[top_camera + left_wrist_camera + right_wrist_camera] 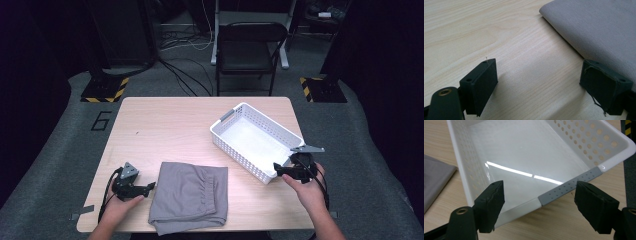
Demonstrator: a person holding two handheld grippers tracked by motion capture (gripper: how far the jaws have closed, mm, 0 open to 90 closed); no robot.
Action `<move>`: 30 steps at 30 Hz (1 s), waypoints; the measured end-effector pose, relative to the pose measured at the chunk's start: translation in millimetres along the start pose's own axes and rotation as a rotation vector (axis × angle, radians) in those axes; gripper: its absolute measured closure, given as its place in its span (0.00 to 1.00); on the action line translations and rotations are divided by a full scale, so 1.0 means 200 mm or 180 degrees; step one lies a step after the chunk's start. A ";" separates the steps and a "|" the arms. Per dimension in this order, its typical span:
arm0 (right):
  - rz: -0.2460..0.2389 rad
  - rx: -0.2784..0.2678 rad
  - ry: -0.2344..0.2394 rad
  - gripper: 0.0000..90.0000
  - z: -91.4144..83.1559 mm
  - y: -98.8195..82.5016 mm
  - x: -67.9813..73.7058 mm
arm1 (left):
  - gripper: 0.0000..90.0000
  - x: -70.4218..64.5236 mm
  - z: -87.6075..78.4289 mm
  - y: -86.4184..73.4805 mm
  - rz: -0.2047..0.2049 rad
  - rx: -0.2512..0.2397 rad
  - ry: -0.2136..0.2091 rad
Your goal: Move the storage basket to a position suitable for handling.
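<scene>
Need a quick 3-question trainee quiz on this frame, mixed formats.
1. True or false: the white perforated plastic basket has something inside.
2. The folded grey cloth garment lies nearest which tongs? A) left tongs B) right tongs
3. What colour is the handle strip on the basket's rim in front of the right tongs?

Key: 1 false, it is empty; 2 A; 3 grey.
</scene>
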State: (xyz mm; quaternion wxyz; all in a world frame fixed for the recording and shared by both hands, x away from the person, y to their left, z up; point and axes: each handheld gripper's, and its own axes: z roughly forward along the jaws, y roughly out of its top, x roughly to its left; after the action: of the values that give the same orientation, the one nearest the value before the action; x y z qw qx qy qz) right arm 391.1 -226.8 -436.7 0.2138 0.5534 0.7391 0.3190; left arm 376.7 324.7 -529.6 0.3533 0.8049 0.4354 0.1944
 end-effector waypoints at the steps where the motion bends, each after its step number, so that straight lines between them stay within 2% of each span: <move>1: 0.0009 0.0003 -0.0009 0.25 0.00 0.00 -0.01 | 0.16 0.00 0.00 0.00 -0.0001 -0.0008 0.0003; 9: 0.0154 0.0073 -0.0002 0.23 0.04 -0.03 -0.02 | 0.16 0.00 0.00 0.00 0.0000 0.0000 0.0000; 10: 0.0217 0.0091 -0.0001 0.23 0.04 -0.03 -0.02 | 0.16 0.00 0.00 0.00 0.0006 0.0000 0.0005; 16: 0.0299 0.0162 -0.0024 0.22 0.08 -0.03 -0.01 | 0.16 0.00 0.00 0.00 -0.0001 0.0000 0.0001; 17: 0.0251 0.0156 -0.0025 0.22 0.09 -0.02 -0.01 | 0.16 0.00 0.00 0.00 -0.0001 -0.0001 0.0001; 20: 0.0316 0.0198 -0.0043 0.21 0.10 -0.02 0.00 | 0.16 0.00 0.00 0.00 0.0000 -0.0001 0.0001; 30: 0.0371 0.0228 -0.0133 0.25 0.13 -0.01 -0.01 | 0.16 0.00 0.00 0.00 -0.0005 -0.0005 0.0002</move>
State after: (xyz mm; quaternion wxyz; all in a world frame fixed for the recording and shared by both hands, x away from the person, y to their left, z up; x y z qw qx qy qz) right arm 408.4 -222.9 -456.0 0.1903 0.6093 0.7119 0.2927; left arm 376.7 324.5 -529.7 0.3539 0.8042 0.4360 0.1947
